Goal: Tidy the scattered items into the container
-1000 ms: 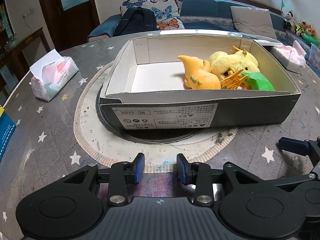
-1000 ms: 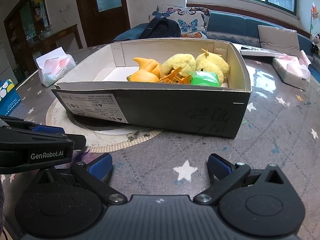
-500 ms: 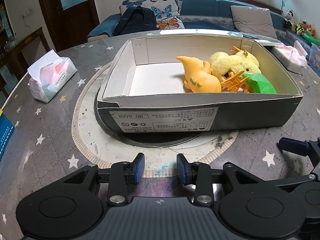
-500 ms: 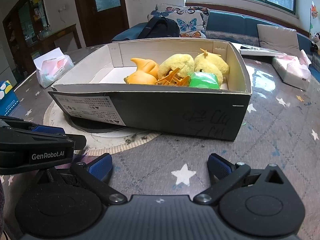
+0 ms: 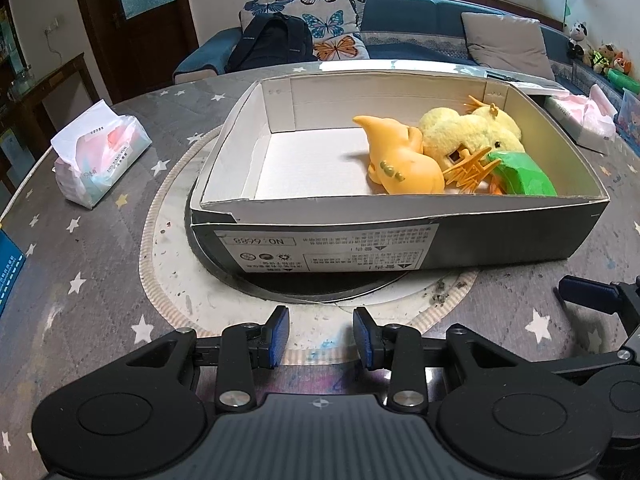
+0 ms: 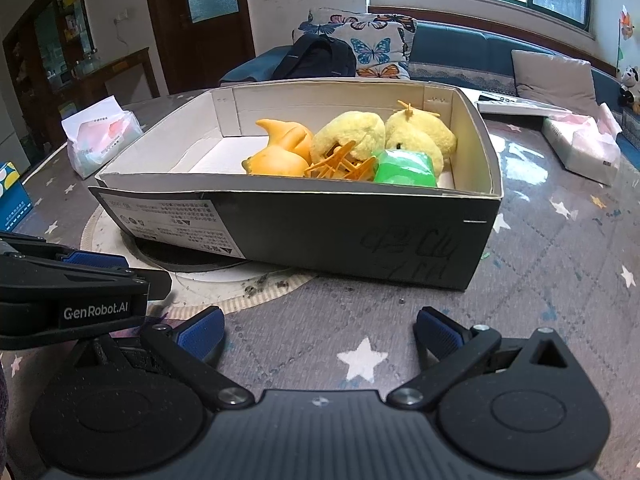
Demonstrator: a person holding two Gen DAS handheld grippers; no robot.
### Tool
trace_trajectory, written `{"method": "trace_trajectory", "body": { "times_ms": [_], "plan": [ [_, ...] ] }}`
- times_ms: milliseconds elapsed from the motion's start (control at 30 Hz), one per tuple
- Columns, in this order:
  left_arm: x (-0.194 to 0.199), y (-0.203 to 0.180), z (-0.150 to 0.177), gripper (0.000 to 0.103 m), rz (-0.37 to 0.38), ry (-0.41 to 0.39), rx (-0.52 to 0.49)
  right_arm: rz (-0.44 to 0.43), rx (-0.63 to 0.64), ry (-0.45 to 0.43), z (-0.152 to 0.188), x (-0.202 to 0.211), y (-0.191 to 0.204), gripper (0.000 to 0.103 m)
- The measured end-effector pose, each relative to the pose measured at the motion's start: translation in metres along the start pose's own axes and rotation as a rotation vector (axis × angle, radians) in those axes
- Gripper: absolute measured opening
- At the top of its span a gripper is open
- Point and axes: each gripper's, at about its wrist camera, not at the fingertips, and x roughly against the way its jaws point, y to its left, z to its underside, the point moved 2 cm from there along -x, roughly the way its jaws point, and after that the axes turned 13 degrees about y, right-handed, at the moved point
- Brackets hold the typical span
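A dark cardboard box (image 5: 500, 240) (image 6: 360, 232) with a white inside stands on the round table ahead of both grippers. In its right half lie an orange rubber toy (image 5: 400, 160) (image 6: 280, 156), a yellow plush chick (image 5: 472, 132) (image 6: 416, 136), an orange spiky clip (image 5: 468, 172) (image 6: 336, 164) and a green toy (image 5: 524, 178) (image 6: 404, 168). My left gripper (image 5: 320, 336) is empty, its jaws a narrow gap apart, low in front of the box. My right gripper (image 6: 320, 332) is open wide and empty, near the box's right front corner.
A tissue pack (image 5: 100, 156) (image 6: 100, 136) lies on the table at the left. Another tissue pack (image 5: 580, 120) (image 6: 580, 148) lies at the right. A blue box (image 6: 12, 196) sits at the left table edge. A sofa with a backpack (image 5: 272, 46) is behind.
Both views have drawn slightly back and up from the box. The jaws and the items in the box have not changed.
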Motion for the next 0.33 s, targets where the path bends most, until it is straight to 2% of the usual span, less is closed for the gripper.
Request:
{"method": "trace_trajectory", "body": {
  "times_ms": [333],
  "plan": [
    [0.0021,-0.0024,-0.0031,0.035,0.008,-0.025,-0.008,0.004,-0.006,-0.012,-0.0031,0.0016,-0.0029,0.103]
  ]
}}
